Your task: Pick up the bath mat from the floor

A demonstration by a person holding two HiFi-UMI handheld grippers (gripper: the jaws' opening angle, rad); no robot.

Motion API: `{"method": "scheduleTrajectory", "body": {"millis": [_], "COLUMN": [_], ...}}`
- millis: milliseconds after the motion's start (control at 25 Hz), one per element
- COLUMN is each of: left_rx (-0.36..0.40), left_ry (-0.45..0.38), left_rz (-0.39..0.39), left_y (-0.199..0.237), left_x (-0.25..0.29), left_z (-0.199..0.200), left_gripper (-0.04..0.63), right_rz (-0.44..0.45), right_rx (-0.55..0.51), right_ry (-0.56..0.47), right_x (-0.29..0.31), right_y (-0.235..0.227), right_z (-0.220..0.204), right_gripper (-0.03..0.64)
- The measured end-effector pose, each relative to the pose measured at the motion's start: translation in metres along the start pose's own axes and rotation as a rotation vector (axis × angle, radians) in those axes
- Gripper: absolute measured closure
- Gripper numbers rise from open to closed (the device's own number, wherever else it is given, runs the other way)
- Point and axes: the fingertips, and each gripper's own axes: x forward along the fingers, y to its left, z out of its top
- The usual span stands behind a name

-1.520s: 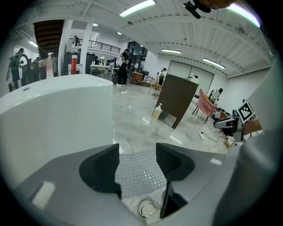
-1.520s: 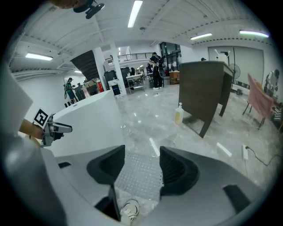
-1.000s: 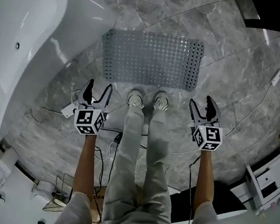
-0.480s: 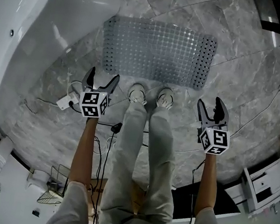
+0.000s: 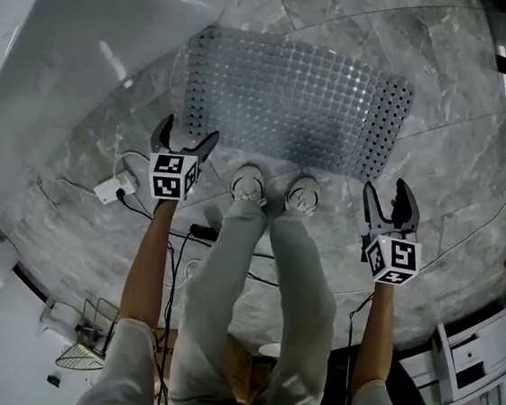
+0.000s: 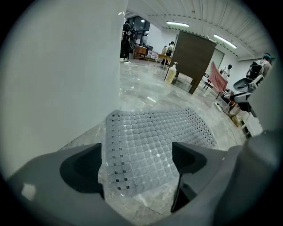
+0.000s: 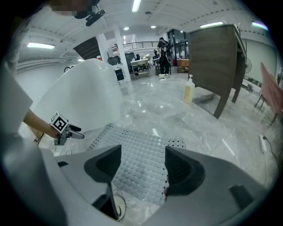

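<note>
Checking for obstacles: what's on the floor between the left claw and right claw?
The person's two shoes, beside the bath mat's near edge; the head view shows it.

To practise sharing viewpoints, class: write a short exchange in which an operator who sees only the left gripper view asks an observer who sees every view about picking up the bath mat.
Operator: The left gripper has just been opening its jaws. The bath mat lies ahead, untouched. Where is the right gripper?
Observer: The right gripper hangs open by the mat's near right corner, holding nothing.
Operator: What is at the mat's near edge?
Observer: The person's shoes stand right at it, between the two grippers.
</note>
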Motion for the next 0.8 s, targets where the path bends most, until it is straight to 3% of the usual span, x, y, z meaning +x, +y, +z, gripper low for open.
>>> {"method": "scheduleTrajectory", "body": {"millis": [480,800], "left_rx": [-0.008,-0.015], "left_ry": [0.061,0.126], "left_rz": [0.056,0.088], "left_y": [0.04,0.058], "left_x": [0.096,0.132], "left_z": [-0.054,-0.085], "left_gripper": [0.086,0.05], "right_rz": [-0.002,-0.004], "right_rx": [-0.024,-0.024], "right_ry": [0.033,0.051], "right_x": [0.073,0.101], "right_y": [-0.034,-0.048], "right_z": [-0.067,-0.09], "right_gripper": [0.334,0.334]}}
